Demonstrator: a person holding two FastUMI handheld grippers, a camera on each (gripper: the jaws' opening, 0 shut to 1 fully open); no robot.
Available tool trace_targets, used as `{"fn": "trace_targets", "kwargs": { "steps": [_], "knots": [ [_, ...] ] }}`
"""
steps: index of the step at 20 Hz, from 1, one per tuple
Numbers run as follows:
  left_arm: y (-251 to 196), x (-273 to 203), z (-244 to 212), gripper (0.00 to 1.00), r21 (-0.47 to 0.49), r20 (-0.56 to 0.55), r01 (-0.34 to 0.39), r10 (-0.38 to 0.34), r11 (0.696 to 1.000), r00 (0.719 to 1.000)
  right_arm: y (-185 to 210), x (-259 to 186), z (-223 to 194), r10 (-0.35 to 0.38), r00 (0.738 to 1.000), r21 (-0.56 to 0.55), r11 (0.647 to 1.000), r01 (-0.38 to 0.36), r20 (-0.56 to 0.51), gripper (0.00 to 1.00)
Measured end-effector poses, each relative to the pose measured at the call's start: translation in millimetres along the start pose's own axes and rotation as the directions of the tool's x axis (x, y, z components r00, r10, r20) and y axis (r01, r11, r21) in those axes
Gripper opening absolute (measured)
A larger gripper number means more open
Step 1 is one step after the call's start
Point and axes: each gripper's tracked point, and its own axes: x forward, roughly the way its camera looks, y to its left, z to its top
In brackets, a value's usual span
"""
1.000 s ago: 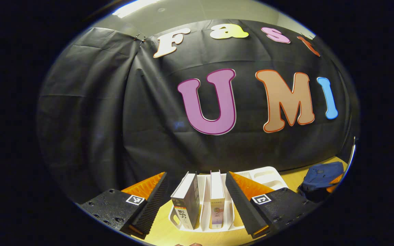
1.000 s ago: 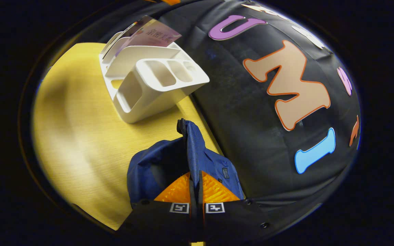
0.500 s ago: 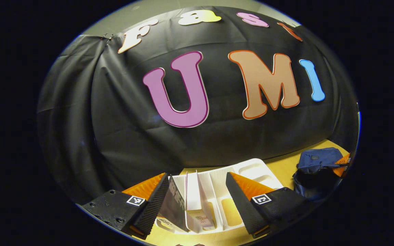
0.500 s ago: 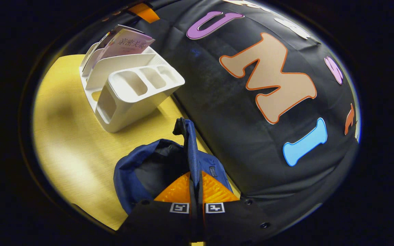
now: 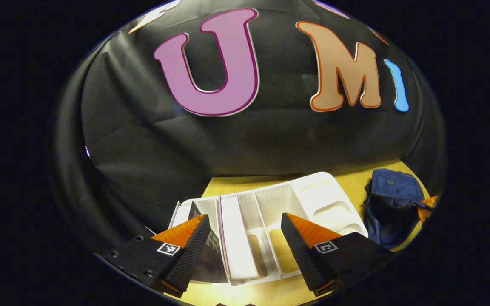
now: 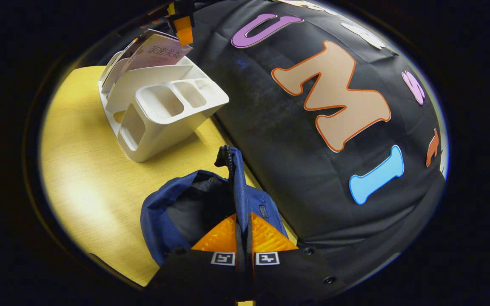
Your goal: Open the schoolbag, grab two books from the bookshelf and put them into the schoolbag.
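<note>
In the left gripper view my left gripper (image 5: 245, 248) is open, just above the white bookshelf (image 5: 313, 199). A white-edged book (image 5: 234, 238) stands between its fingers, and a dark book (image 5: 209, 250) is partly behind the left finger. The blue schoolbag (image 5: 391, 199) lies at the right. In the right gripper view my right gripper (image 6: 243, 216) is shut on the zipper edge of the schoolbag (image 6: 160, 216), holding its mouth open and showing the dark lining. Farther off stands the bookshelf (image 6: 164, 110) with a pink-covered book (image 6: 160, 53), one finger of the left gripper (image 6: 182, 27) above it.
Everything rests on a yellow wooden table (image 6: 83, 178) that runs up against the black cloth wall (image 6: 279, 140). The bookshelf's small compartments (image 6: 172, 95) face the schoolbag. Bare tabletop stretches left of the bag and in front of the shelf.
My left gripper has moved forward and down over the bookshelf, so the books now sit between its open fingers. The right gripper has stayed shut on the bag, barely shifting.
</note>
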Motion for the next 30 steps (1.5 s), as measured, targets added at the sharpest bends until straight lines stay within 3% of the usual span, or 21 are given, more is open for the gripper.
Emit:
{"fn": "trace_targets", "kwargs": {
  "steps": [1, 7, 8, 9, 15, 19, 25, 30],
  "knots": [
    [1, 5, -4, 0.94, 0.008, -0.032, 0.013, -0.013, 1.0, 0.999, 0, 0, -1, -0.001, 1.0, 0.004, 1.0, 0.001, -0.003, 0.02],
    [1, 27, -46, 0.96, 0.057, -0.261, 0.085, -0.067, 0.995, 0.963, 2, -6, -6, 0.0, 1.0, 0.01, 1.0, 0.0, -0.005, 0.03],
    [0, 29, -54, 0.86, 0.057, -0.304, 0.093, -0.071, 0.994, 0.95, 3, -6, -7, 0.0, 1.0, 0.011, 1.0, 0.0, -0.005, 0.02],
    [4, 29, -58, 0.84, 0.082, -0.32, 0.086, -0.056, 0.993, 0.946, 2, -7, -9, 0.0, 1.0, 0.013, 1.0, 0.0, -0.005, 0.03],
    [3, 34, -60, 0.46, 0.109, -0.363, 0.103, -0.057, 0.989, 0.93, 4, -8, -12, 0.006, 1.0, 0.02, 1.0, -0.006, 0.0, 0.03],
    [1, 31, -65, 0.43, 0.117, -0.413, 0.115, -0.057, 0.986, 0.909, 4, -8, -11, 0.01, 1.0, 0.023, 1.0, -0.01, 0.004, 0.03],
    [-12, 16, -57, 0.35, 0.032, -0.394, 0.116, -0.095, 0.993, 0.914, 0, -7, -10, 0.006, 1.0, 0.033, 0.999, -0.007, 0.011, 0.02],
    [-4, -2, -38, 0.32, 0.039, -0.317, 0.093, -0.076, 0.995, 0.945, -6, -6, -8, -0.002, 1.0, 0.046, 0.999, 0.0, 0.025, 0.03]
  ]
}}
